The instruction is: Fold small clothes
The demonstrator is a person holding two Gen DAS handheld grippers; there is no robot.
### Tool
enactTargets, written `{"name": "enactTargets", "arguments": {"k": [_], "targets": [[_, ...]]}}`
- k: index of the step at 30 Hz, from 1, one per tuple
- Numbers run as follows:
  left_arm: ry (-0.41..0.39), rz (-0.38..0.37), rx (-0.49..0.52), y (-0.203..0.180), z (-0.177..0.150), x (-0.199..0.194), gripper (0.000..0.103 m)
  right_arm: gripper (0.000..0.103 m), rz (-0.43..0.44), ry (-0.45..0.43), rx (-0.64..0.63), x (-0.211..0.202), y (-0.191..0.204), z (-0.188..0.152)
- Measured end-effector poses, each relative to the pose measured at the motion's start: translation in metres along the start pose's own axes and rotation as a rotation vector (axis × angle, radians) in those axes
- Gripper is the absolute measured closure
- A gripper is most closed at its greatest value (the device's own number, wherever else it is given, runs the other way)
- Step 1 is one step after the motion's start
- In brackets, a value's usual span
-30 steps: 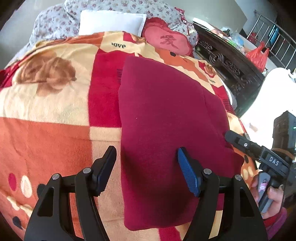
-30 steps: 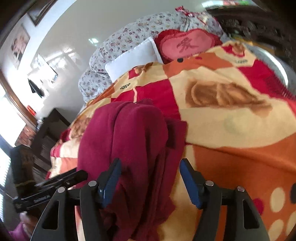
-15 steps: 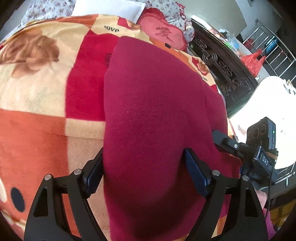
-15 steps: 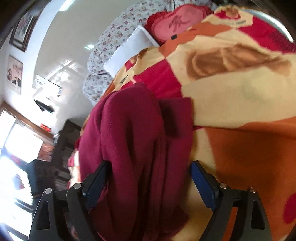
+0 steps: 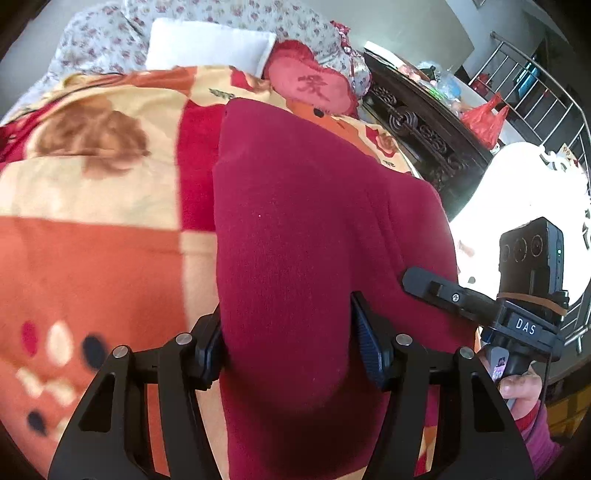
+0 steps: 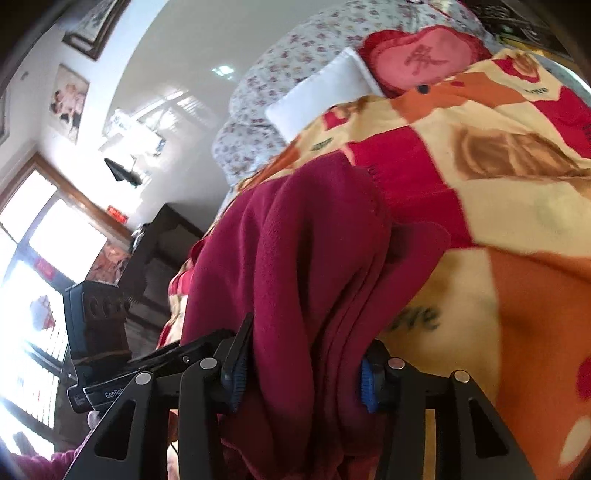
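A dark red fleece garment lies lengthwise on a patterned blanket. My left gripper has its blue-padded jaws on either side of the garment's near end, closed onto a thick bunch of the fabric. In the right wrist view the garment is folded in several layers, and my right gripper clamps that stack at its near edge. The right gripper also shows in the left wrist view, at the garment's right edge.
A white pillow, a red heart cushion and a floral quilt lie at the bed's head. A dark carved wooden bed frame runs along the right side. A red plastic bag sits beyond it.
Both grippers moved forward over the garment's near end and their jaws closed in from wide open onto the fabric. The garment bunched up between the jaws.
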State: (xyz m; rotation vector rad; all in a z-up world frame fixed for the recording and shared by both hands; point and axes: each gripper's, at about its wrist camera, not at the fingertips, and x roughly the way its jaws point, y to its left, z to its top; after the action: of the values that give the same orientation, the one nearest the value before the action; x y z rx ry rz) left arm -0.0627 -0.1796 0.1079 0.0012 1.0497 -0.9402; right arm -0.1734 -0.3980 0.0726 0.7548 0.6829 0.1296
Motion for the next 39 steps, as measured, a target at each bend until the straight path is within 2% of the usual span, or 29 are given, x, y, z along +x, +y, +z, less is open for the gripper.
{"name": "enactTargets", "arguments": {"k": [6,9,11,15,17,20,24,26,28,31,34,39], "targets": [[0.032,0.082,-0.047,0.02,-0.048,-0.028,0.043,0.057,0.015,0.089,-0.021,0.018,0.026,-0.043],[0.067,0.116,-0.063,0.027,-0.068,-0.021,0.043,0.053,-0.061,0.163,-0.023,0.036,0.025,-0.063],[0.116,0.171,-0.039,0.029,-0.079,-0.009,0.043,0.052,-0.164,0.227,-0.035,0.044,0.024,-0.073],[0.072,0.201,-0.027,0.027,-0.08,-0.02,0.042,0.052,-0.219,0.184,-0.098,0.02,0.038,-0.072],[0.042,0.231,-0.011,0.025,-0.079,-0.028,0.042,0.052,-0.253,0.133,-0.17,0.003,0.054,-0.068],[-0.018,0.293,0.021,0.019,-0.075,-0.039,0.041,0.052,-0.19,0.071,-0.259,-0.015,0.083,-0.064],[-0.029,0.319,0.03,0.016,-0.071,-0.039,0.041,0.057,-0.144,0.111,-0.355,-0.005,0.111,-0.076],[-0.025,0.327,0.029,0.014,-0.074,-0.039,0.041,0.059,-0.188,0.156,-0.396,0.009,0.112,-0.091],[-0.035,0.333,0.036,0.012,-0.078,-0.041,0.041,0.059,-0.274,0.197,-0.395,0.025,0.099,-0.104],[-0.055,0.352,0.046,0.007,-0.077,-0.04,0.041,0.059,-0.333,0.213,-0.399,0.033,0.081,-0.116],[-0.066,0.386,0.058,0.003,-0.078,-0.043,0.041,0.059,-0.325,0.182,-0.388,0.023,0.083,-0.115],[-0.1,0.385,0.052,-0.003,-0.08,-0.054,0.041,0.058,-0.314,0.098,-0.347,-0.002,0.096,-0.106]]}}
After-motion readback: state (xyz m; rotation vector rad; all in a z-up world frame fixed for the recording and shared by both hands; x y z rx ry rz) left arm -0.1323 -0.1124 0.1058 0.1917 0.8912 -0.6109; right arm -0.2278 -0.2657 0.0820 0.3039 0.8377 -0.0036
